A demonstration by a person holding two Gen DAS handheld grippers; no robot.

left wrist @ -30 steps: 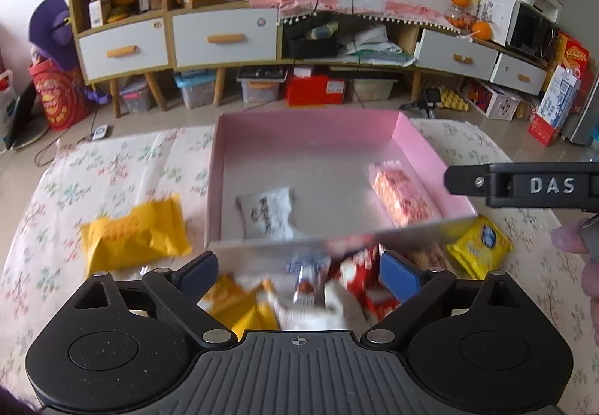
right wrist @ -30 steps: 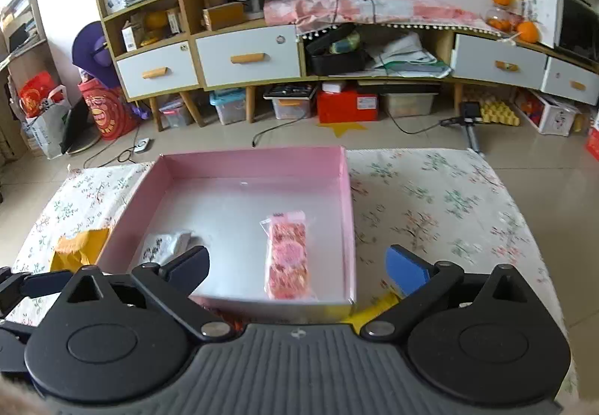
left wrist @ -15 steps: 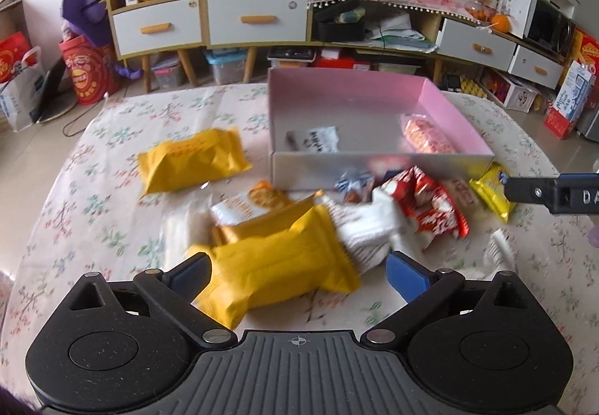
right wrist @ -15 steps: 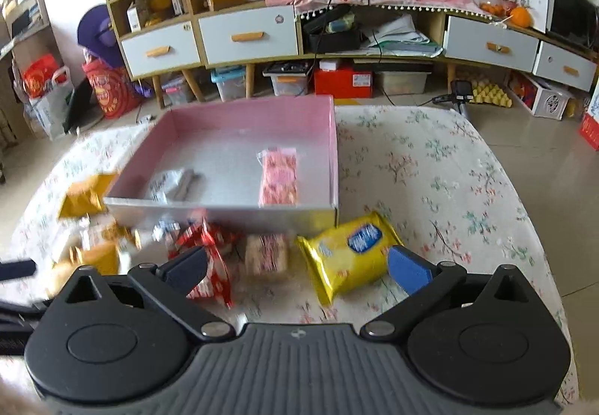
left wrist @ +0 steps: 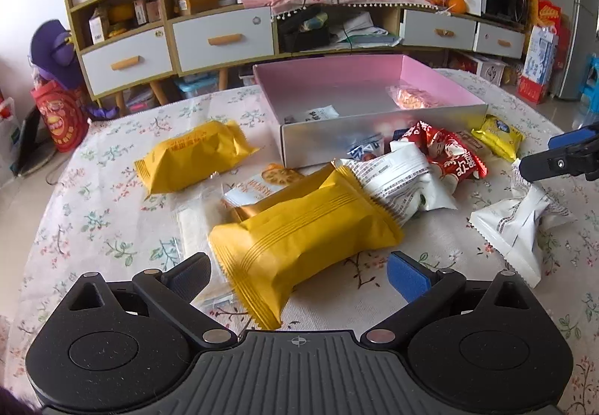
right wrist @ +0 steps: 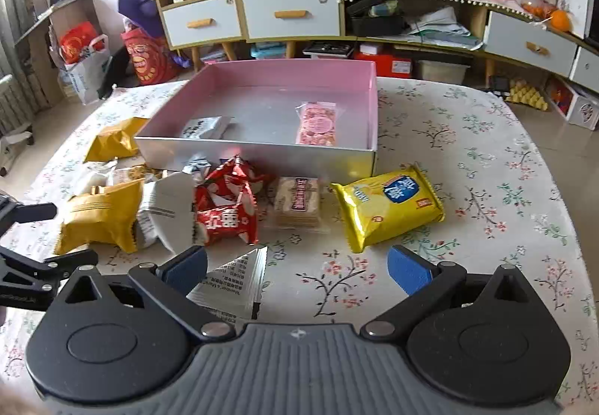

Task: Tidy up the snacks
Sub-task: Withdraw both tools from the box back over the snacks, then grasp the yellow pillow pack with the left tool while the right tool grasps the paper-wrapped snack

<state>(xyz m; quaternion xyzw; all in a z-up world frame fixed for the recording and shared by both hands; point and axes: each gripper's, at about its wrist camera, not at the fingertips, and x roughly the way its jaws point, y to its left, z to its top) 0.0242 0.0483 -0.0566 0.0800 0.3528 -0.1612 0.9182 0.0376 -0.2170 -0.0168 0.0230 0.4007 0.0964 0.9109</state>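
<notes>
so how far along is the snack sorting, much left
Early days. Done: two snacks lie in the pink box, a pink packet and a white packet. In hand: nothing; the left tongs stand open over a big yellow bag, and the right tongs are open over a white wrapper. Left: the pile in front of the box, including the red packet and yellow biscuit pack.
</notes>
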